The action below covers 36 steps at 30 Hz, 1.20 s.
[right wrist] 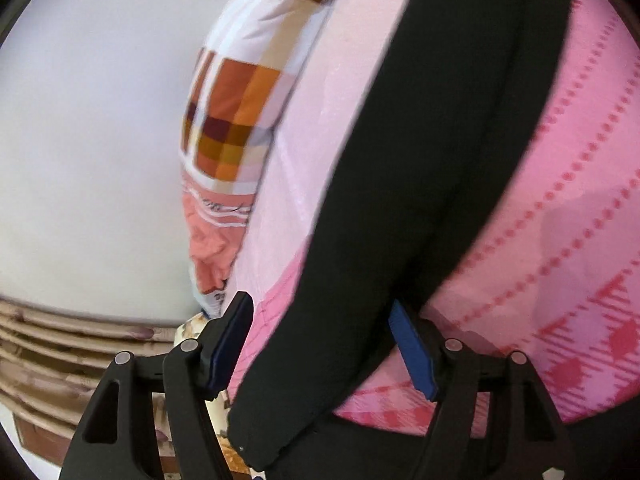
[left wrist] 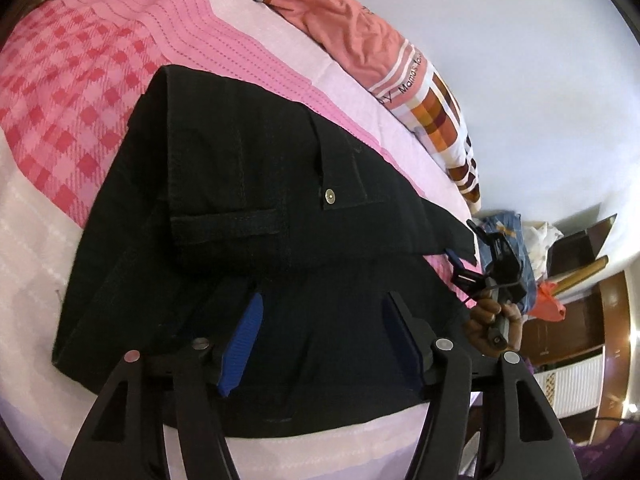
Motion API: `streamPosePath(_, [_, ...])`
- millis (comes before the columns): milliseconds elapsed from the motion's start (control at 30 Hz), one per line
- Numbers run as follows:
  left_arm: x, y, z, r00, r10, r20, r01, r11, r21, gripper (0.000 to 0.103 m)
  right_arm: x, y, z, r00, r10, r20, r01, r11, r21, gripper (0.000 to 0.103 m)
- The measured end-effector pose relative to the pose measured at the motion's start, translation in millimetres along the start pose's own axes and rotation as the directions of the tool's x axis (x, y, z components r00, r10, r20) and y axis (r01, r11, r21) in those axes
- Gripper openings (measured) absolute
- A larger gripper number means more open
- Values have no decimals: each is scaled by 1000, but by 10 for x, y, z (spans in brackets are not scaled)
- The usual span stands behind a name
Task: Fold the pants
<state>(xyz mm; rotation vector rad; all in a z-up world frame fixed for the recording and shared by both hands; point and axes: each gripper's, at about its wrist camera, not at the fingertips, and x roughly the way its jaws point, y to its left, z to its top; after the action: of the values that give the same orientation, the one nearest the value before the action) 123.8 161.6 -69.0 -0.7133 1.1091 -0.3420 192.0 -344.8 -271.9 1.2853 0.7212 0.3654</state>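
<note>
Black pants (left wrist: 248, 208) lie folded on the pink checked bedspread (left wrist: 68, 120), with a metal button (left wrist: 330, 197) showing near the waistband. My left gripper (left wrist: 320, 316) is open, its blue-padded fingers (left wrist: 244, 340) resting over the near part of the pants. The right gripper shows in the left wrist view (left wrist: 500, 276) at the pants' right edge, held in a hand. In the right wrist view the right gripper (right wrist: 320, 320) is open, with a thick folded edge of the pants (right wrist: 420, 180) lying between its spread fingers (right wrist: 412, 348).
A patchwork orange, white and salmon quilt (left wrist: 384, 52) is bunched along the far edge of the bed by the white wall (left wrist: 540, 80). Wooden furniture (left wrist: 580, 320) with clothes and bags stands beyond the bed's right side. Beige curtain folds (right wrist: 72, 344) show low left.
</note>
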Motion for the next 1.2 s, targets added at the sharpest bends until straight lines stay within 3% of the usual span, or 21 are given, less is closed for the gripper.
streamPosePath(33, [10,-11,4,1000,5,3,-5,1000,-2,63,29,51,-5,1000,7,-5,-7,1000,-14,47])
streamPosePath(67, [16,-8,0,1000,4,5,-4,1000,-3,63,50,90,-18,1000,6,-7,-6,1000,-29,47])
streamPosePath(167, [38,-23,10,1000,9,4,-9,1000,-7,63,89,69,-29,999,-38,-26,38,999,-26,47])
streamPosePath(367, [12,-21,-37,1000,20,9,-19,1000,-21,67,-10,-99,-49,1000,-5,-11,5,999,36,47])
streamPosePath(467, [69,24,-27,1000,16,16,-15,998,-61,68,125,1,-26,1000,-7,-14,7,1000,-3,45])
streamPosePath(500, [88,55,-24,1000,4,18,-2,996,-87,68,187,40,-19,1000,-17,-25,16,1000,-19,36])
streamPosePath(533, [92,76,-37,1000,-5,21,8,994,-107,68,253,62,-1,998,-43,-45,42,999,-32,19])
streamPosePath(600, [106,124,-35,1000,-10,29,14,990,-137,68,402,74,-16,994,-75,-81,73,997,-29,9])
streamPosePath(733, [103,212,-26,998,-35,59,46,979,-201,68,330,122,-189,997,-49,-67,46,998,-52,7])
streamPosePath(833, [152,256,-87,997,-78,27,83,959,-270,70,182,151,-307,999,-13,-47,11,999,-50,7])
streamPosePath(1000, [278,167,-222,991,-132,9,129,950,-285,75,51,222,-492,999,3,-32,-5,998,-63,7])
streamPosePath(1133, [291,234,-110,979,-162,120,195,914,-356,77,-24,274,-552,999,26,-22,-27,998,-56,7])
streamPosePath(1200, [301,238,-25,979,-131,155,180,912,-368,78,-74,310,-580,999,47,-21,-48,997,-52,7])
